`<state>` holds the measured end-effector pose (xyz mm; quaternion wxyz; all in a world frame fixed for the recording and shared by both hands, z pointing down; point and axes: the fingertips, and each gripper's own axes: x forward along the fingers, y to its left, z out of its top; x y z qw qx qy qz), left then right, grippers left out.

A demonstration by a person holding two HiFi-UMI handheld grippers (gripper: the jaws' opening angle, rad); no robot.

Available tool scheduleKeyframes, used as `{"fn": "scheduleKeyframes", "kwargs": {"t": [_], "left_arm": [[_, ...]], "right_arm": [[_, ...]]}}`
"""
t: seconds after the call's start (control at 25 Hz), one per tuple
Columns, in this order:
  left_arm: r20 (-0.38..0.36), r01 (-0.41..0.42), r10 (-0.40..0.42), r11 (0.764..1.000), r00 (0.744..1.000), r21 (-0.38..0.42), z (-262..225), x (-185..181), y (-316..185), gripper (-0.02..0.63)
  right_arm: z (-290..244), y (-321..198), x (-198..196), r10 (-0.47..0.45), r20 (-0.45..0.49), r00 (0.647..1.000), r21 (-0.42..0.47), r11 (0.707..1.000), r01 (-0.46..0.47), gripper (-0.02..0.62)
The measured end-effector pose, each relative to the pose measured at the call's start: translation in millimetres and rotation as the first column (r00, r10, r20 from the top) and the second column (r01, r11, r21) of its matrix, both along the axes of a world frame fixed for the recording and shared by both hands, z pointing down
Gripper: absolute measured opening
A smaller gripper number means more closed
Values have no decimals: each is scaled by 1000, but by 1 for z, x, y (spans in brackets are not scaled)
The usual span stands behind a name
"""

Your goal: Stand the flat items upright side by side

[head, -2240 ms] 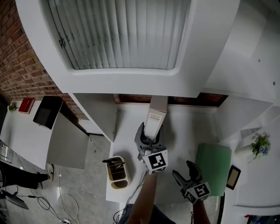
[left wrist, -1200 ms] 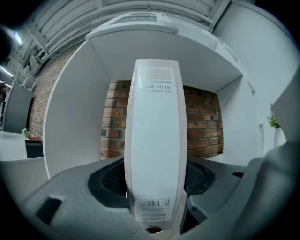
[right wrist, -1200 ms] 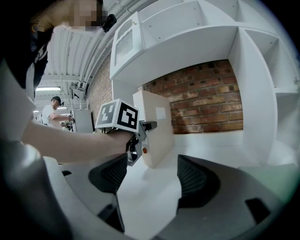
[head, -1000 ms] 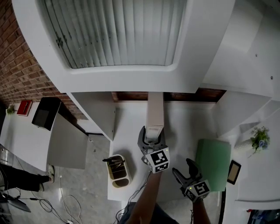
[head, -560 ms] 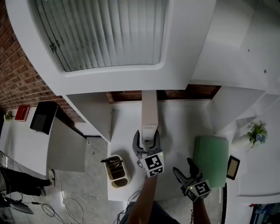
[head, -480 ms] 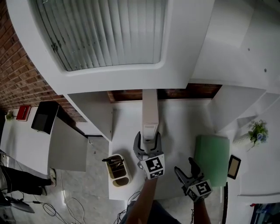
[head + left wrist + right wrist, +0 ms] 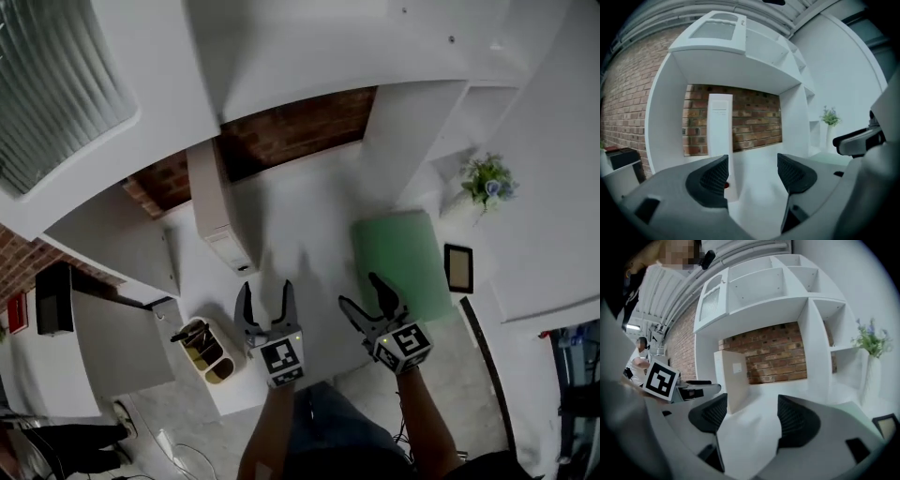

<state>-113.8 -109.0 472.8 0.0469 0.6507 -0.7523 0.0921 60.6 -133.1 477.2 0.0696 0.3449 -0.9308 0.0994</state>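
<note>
A tall white box (image 7: 217, 211) stands upright on the white desk (image 7: 300, 220) in front of the brick back wall; it also shows as the white box (image 7: 719, 136) and the box (image 7: 733, 380). A flat green item (image 7: 398, 262) lies on the desk to the right. My left gripper (image 7: 265, 289) is drawn back from the box toward the front edge; its jaws have just been opening and nothing is between them (image 7: 752, 176). My right gripper (image 7: 361, 292) stands open and empty just left of the green item's near corner (image 7: 747, 416).
A pen holder (image 7: 206, 347) sits at the desk's front left corner. A small dark-framed tablet (image 7: 457, 269) lies right of the green item, and a potted plant (image 7: 487, 181) stands behind it. White shelf partitions (image 7: 403, 131) flank the recess.
The left gripper has let go of the white box and pulled back from it; the box stays upright. The right gripper has shifted left. The head view has swung to the right.
</note>
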Motion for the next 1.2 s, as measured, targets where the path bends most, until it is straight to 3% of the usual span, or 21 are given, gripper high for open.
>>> {"fn": "scheduleKeyframes", "kwargs": {"t": [0.16,0.32,0.52,0.72,0.88,1.2], "left_arm": [[-61,-143,142,989,988,-23,8,62,-17,302],[-146,-248,236,966,961,-70,28,113,-33,302],[-245,-386,341,907,908,-168,57,173,-45,304],[-339,-463,368,846,866,-265,89,214,-60,304],[-440,-480,315,810,841,-337,114,224,-76,314],[-490,-485,238,736,839,-472,146,227,-92,318]], "right_arm": [[-6,-12,66,128,-8,992,7,992,-128,331],[-2,-20,142,267,-61,962,2,964,-267,331],[25,-33,225,379,-133,916,-47,921,-387,331],[64,-65,257,337,-222,915,-142,917,-372,331],[98,-97,262,251,-288,924,-251,911,-326,331],[143,-129,257,125,-355,927,-426,861,-279,333]]}}
